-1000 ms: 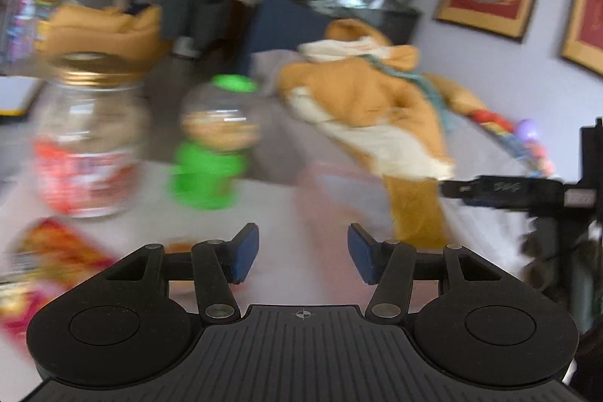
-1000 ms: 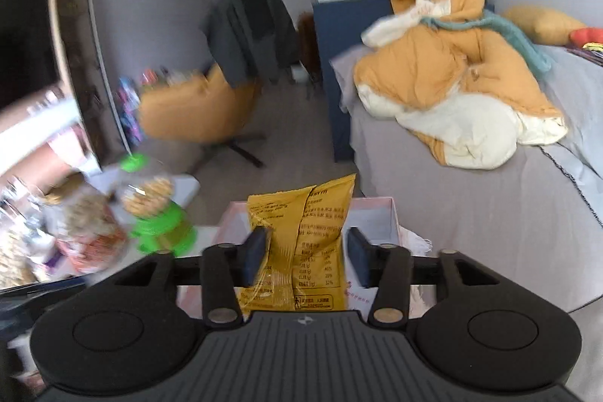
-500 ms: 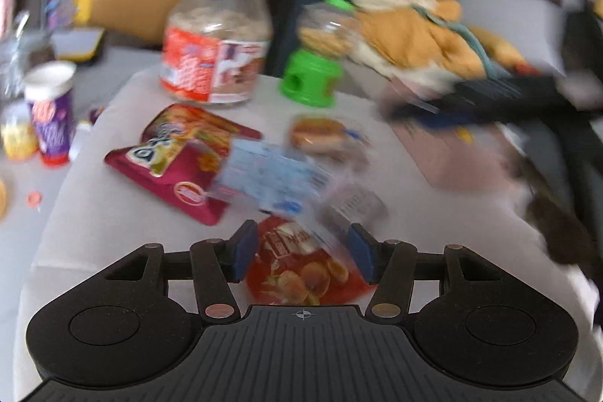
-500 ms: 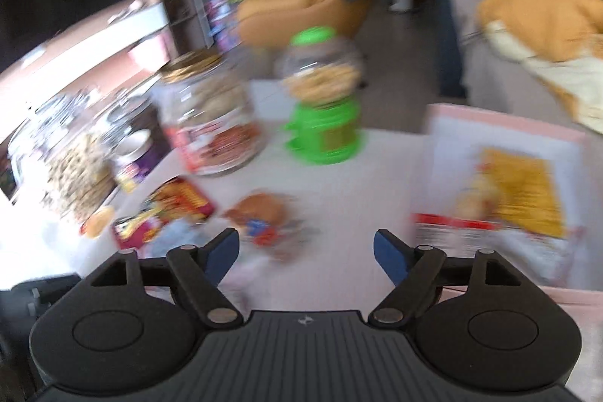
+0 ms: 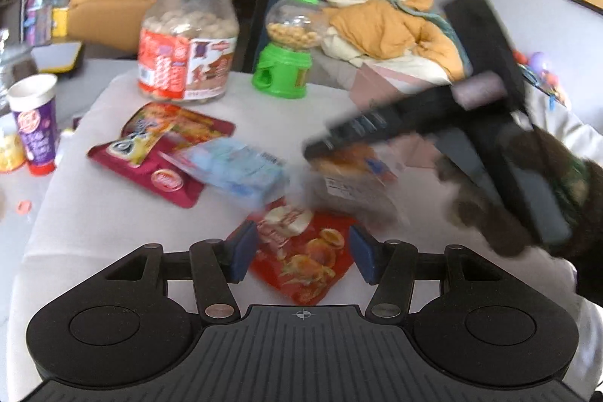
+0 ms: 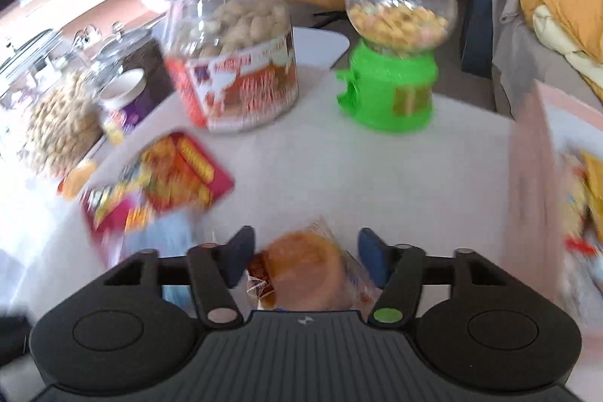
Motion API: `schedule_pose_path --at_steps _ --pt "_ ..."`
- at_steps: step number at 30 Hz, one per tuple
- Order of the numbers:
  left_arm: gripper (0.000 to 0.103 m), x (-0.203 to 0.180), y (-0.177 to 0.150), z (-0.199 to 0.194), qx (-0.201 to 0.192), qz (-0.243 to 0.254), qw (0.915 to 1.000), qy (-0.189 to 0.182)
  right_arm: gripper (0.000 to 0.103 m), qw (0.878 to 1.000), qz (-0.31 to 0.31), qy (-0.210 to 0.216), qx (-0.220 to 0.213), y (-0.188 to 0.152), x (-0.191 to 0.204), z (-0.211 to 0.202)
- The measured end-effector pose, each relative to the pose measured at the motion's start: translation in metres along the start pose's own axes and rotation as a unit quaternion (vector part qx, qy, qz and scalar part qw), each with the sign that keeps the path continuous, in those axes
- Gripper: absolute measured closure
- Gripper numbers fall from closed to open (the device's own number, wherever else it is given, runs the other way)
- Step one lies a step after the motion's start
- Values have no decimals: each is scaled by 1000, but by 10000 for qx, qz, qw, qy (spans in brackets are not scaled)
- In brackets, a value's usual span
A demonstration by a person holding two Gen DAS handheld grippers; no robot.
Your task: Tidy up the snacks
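Closing on the wrapped bun (image 6: 305, 270), the right gripper (image 6: 303, 257) has its jaws just narrowing, pads not yet touching; slick film could slide out if clamped off-centre. Left gripper (image 5: 299, 253) hovers open, empty, over the red snack pouch (image 5: 305, 260). Pink box (image 6: 527, 183) at right holds 2 or more packets; big jar (image 6: 233, 63) holds round biscuits.

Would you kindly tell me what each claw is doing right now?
Left claw: open, empty, over the red snack packet.
Right claw: open, jaws just closing around the wrapped bun, not yet gripping.
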State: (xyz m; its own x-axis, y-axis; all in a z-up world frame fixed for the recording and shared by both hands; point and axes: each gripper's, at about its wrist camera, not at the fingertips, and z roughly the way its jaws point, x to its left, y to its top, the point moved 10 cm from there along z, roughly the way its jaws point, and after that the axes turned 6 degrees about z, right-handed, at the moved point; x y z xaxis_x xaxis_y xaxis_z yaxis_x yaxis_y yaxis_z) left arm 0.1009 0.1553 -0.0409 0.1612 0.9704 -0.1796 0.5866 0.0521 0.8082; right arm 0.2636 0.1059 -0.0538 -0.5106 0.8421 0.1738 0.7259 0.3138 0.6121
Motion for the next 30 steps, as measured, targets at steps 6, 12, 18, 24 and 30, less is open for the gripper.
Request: schedule_pose_path --at_steps 6,12,18,24,30 --pt "43 -11 5 9 33 -72 10000 -15 45 10000 -52 -61 20 -54 -35 -49" --pt "44 -30 18 12 -24 -260 9995 -187 41 9964 -84 -775 -321 -83 -88 -87" --pt "44 -69 19 22 560 -126 9976 -377 28 9853 132 -1566 -670 -103 -143 -117" --pt "47 -80 16 56 901 -382 9952 -75 27 9878 1002 -899 -785 -121 -161 -154" --pt "45 -96 27 92 869 155 9956 314 26 9882 996 -912 -727 -153 -161 -173"
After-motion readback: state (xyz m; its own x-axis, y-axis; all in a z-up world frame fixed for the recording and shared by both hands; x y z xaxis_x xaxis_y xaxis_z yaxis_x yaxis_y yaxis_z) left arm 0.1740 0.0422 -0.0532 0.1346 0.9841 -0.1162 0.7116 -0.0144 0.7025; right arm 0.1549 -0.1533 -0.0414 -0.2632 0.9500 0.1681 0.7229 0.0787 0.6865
